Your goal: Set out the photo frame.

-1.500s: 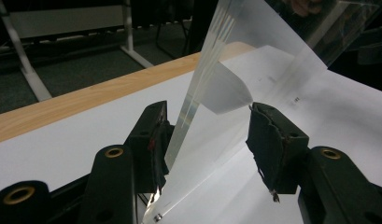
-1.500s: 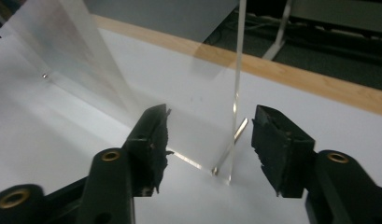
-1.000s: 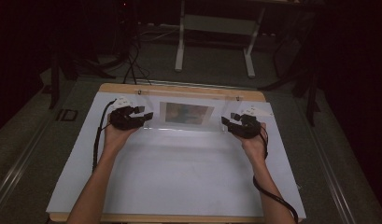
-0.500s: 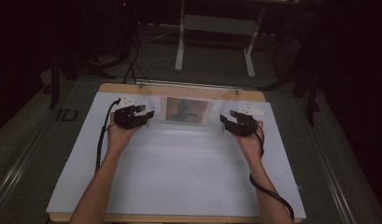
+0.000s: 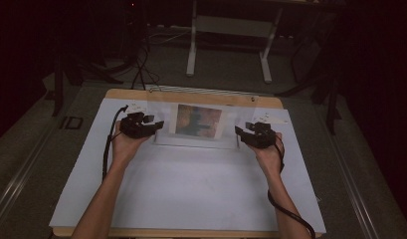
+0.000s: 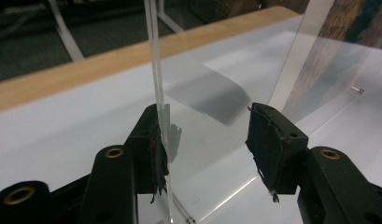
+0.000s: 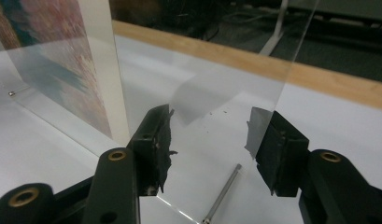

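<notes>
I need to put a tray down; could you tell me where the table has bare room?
The white table sheet is bare between the forearms, below the clear picture frame. It is crowded at the frame, where the left tool and right tool flank it.

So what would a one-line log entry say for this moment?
scene: clear acrylic photo frame upright on white table | left gripper: open, straddling frame's edge, jaws just closing | right gripper: open at other edge
</notes>
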Demonstrator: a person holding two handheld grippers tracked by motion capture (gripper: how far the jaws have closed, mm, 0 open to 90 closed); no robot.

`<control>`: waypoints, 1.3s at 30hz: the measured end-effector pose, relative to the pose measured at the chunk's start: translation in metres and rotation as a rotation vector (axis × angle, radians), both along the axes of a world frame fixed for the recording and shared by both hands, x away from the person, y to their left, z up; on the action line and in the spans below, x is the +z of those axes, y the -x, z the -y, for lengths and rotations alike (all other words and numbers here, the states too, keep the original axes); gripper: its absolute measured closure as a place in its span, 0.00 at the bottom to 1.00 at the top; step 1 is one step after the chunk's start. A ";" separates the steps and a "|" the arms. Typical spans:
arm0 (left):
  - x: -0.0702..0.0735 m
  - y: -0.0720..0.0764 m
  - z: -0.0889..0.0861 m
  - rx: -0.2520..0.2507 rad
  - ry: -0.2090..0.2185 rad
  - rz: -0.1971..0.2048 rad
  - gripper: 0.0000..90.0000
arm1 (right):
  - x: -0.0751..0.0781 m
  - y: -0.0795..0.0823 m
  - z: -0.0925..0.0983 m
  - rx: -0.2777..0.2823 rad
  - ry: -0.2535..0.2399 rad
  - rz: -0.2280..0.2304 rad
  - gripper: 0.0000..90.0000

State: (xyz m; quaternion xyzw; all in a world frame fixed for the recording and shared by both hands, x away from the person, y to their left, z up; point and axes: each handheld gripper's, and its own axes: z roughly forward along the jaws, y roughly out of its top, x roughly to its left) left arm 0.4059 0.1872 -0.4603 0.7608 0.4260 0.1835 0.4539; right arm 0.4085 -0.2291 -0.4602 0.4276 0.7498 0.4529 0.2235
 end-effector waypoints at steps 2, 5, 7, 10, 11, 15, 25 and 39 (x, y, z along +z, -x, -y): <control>0.001 0.008 -0.001 -0.002 0.012 -0.027 0.55 | 0.002 0.007 0.000 0.004 0.003 -0.017 0.54; -0.001 0.017 -0.002 -0.003 0.031 -0.049 0.55 | 0.005 0.016 0.001 0.009 0.003 -0.027 0.54; -0.001 0.026 -0.003 -0.009 0.037 -0.067 0.55 | 0.010 0.028 0.000 0.012 0.018 -0.028 0.54; 0.003 0.038 -0.002 -0.006 0.040 -0.089 0.55 | 0.012 0.035 0.000 0.013 0.020 -0.033 0.54; 0.004 0.040 -0.002 -0.005 0.033 -0.089 0.55 | 0.013 0.040 0.001 0.016 0.014 -0.045 0.54; 0.000 0.044 -0.001 -0.024 0.021 -0.066 0.56 | 0.004 0.043 0.005 0.023 -0.007 -0.067 0.54; -0.006 0.051 -0.003 -0.033 0.061 -0.050 0.50 | -0.002 0.045 0.004 0.059 0.010 -0.059 0.48; 0.003 0.070 -0.030 0.010 0.155 0.016 0.39 | 0.011 0.053 0.028 0.059 -0.034 -0.008 0.17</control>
